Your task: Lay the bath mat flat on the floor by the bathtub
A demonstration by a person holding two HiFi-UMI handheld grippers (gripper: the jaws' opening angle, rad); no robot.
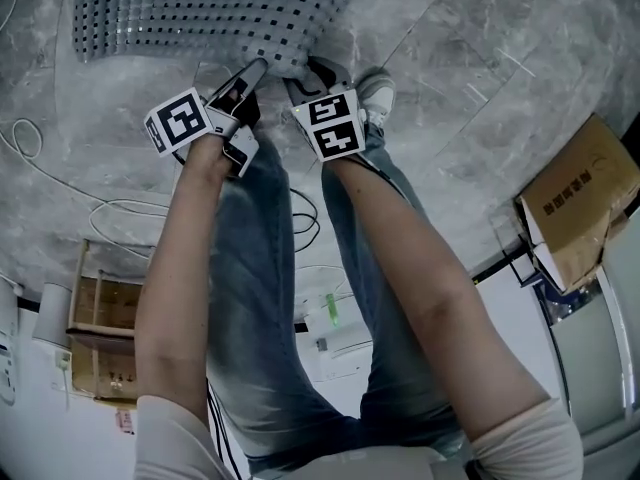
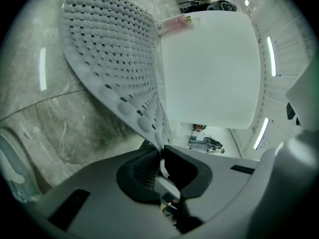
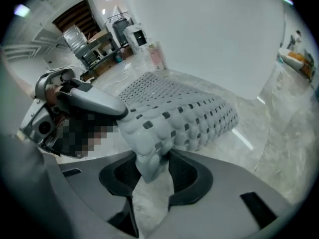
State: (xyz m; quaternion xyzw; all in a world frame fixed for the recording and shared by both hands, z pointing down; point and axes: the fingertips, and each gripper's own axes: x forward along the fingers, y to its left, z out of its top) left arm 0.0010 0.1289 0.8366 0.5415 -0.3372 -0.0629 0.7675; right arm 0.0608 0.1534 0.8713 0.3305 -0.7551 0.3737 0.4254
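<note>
The grey perforated bath mat (image 1: 200, 8) lies partly on the marble floor (image 1: 450, 88) at the top of the head view, its near edge lifted and bunched. My left gripper (image 1: 262, 65) is shut on that edge; in the left gripper view the thin rim of the mat (image 2: 114, 59) runs down between the closed jaws of the left gripper (image 2: 160, 156). My right gripper (image 1: 305, 73) is just beside it. A thick bumpy corner of the mat (image 3: 179, 113) sits between the pads of the right gripper (image 3: 149, 166), which close on it. The white bathtub (image 2: 209, 63) stands behind the mat.
The person's jeans-clad legs and a shoe (image 1: 375, 93) are right below the grippers. White cables (image 1: 40, 168) trail on the floor at left, near a wooden crate (image 1: 100, 318). A cardboard box (image 1: 580, 203) sits at right. A pink bottle (image 3: 157, 56) stands by the tub.
</note>
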